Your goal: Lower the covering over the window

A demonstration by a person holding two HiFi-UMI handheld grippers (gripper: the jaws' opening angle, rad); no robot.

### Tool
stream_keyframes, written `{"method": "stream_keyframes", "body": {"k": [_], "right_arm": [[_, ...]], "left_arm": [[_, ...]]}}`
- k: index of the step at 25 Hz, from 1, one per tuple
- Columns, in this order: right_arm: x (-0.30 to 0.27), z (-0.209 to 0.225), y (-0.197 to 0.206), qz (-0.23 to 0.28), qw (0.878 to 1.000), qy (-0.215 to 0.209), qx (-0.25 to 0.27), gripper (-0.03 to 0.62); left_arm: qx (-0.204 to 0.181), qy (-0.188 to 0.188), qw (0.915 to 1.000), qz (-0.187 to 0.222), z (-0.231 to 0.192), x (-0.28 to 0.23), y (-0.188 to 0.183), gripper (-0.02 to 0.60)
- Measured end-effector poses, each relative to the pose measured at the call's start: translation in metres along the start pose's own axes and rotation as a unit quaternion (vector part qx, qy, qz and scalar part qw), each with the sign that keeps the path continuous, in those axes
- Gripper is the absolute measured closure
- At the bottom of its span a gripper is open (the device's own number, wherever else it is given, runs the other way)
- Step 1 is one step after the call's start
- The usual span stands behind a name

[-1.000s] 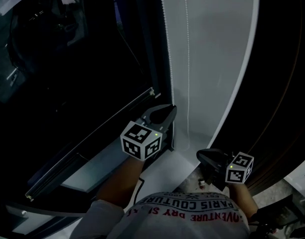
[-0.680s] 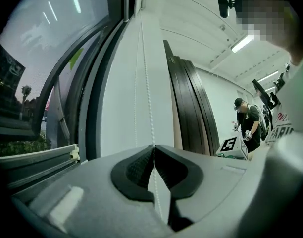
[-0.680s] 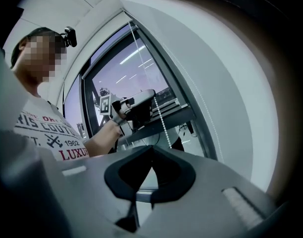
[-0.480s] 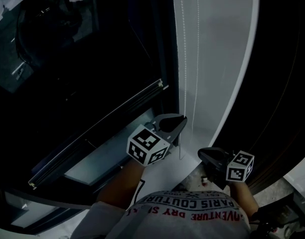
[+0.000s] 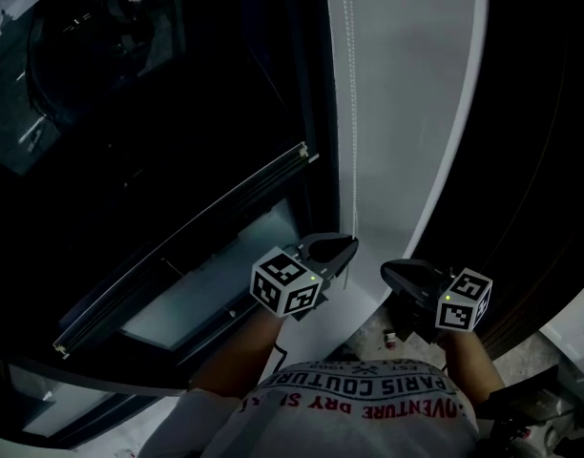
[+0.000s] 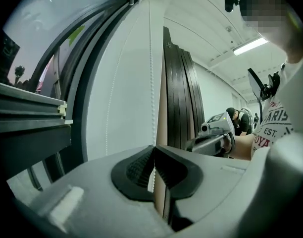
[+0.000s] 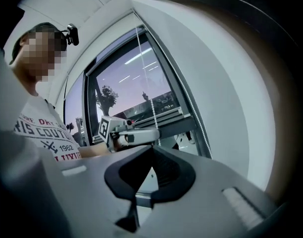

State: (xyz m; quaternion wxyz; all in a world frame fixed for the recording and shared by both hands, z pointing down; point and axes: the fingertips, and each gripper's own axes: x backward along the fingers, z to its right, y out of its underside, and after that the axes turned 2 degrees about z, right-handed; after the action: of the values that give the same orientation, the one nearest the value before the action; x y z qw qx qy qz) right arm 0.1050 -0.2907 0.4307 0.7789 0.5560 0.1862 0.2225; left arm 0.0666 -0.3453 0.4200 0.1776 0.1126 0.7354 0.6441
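Counts:
- Grippers 2: left gripper [image 5: 347, 247], right gripper [image 5: 388, 273].
- Cord [image 5: 353, 113] 1, two strands.
- Rail [image 5: 177, 250] 1.
- Window [image 5: 130, 122] 1.
- People 2: wearer [image 5: 359, 410], second person [image 6: 236, 117] at right of frame.

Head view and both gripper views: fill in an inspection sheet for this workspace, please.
Surface: white wall strip beside the dark window; no table in view.
Job's things: bead chain hangs down the wall strip; a grey rail crosses the window; whether it belongs to the covering is unclear.
Clutter: nothing seen.
Grippers: left gripper shut on the bead chain; right gripper shut, empty, beside it.
Cables: nothing seen apart from the chain.
Surroundings: dark panels beyond the wall strip; another person in the background; ceiling light.
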Motion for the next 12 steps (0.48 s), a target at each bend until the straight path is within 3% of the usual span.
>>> {"method": "stream_keyframes", "body": {"k": [4, 8, 12], "right_arm": [[-0.013, -0.009, -0.048, 0.02, 0.998, -0.02, 0.06, 0.588], [-0.034, -0.027, -0.093, 0.025, 0.992, -0.053, 0.114, 0.545], [-0.052, -0.028, -0.12, 0.028, 0.987, -0.046, 0.15, 0.507]], "left_arm": [[-0.012, 0.01, 0.9998, -0.009, 0.012, -0.001, 0.001, 0.572], [-0.018, 0.022, 0.9995, -0.016, 0.019, -0.002, 0.001, 0.572], [-0.019, 0.031, 0.9992, -0.015, 0.022, -0.003, 0.002, 0.572]]}}
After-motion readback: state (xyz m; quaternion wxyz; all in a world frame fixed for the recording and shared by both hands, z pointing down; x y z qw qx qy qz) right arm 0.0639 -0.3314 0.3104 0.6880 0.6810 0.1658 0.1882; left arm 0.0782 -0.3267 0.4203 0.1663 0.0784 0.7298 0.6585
